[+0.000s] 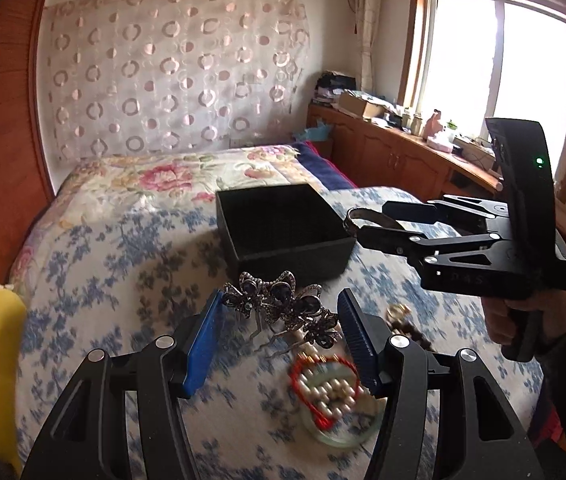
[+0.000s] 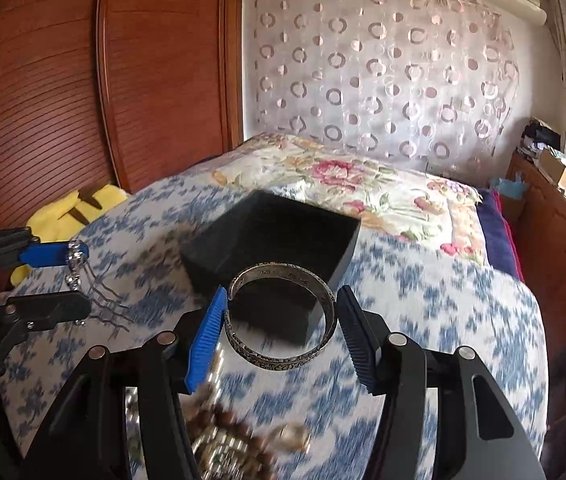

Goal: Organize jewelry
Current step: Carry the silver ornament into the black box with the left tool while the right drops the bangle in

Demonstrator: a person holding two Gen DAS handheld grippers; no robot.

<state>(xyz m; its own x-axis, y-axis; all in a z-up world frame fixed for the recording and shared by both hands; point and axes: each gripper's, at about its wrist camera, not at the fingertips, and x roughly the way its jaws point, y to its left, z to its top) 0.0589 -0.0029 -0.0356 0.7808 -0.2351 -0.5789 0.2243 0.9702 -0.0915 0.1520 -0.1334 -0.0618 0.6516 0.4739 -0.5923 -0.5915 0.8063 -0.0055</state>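
Note:
An open black box [image 1: 283,228] [image 2: 271,248] sits on the bed. My left gripper [image 1: 279,316] is shut on a dark jewelled hair comb [image 1: 279,306], held above the bedspread; the comb also shows in the right wrist view [image 2: 77,272]. My right gripper [image 2: 281,312] is shut on a silver bangle [image 2: 283,316] and holds it just short of the box's near right corner; the bangle's end shows in the left wrist view [image 1: 353,218]. On the bed below lie a red-strung pearl piece [image 1: 325,390], a glass dish [image 1: 339,428] and a brown bead bracelet [image 2: 235,436].
The bed has a blue floral spread [image 1: 123,280] and a flowered pillow [image 1: 155,176]. A yellow plush toy [image 2: 79,208] lies at the left. A wooden wardrobe [image 2: 83,80] stands left, a cluttered wooden cabinet [image 1: 395,140] under the window at the right.

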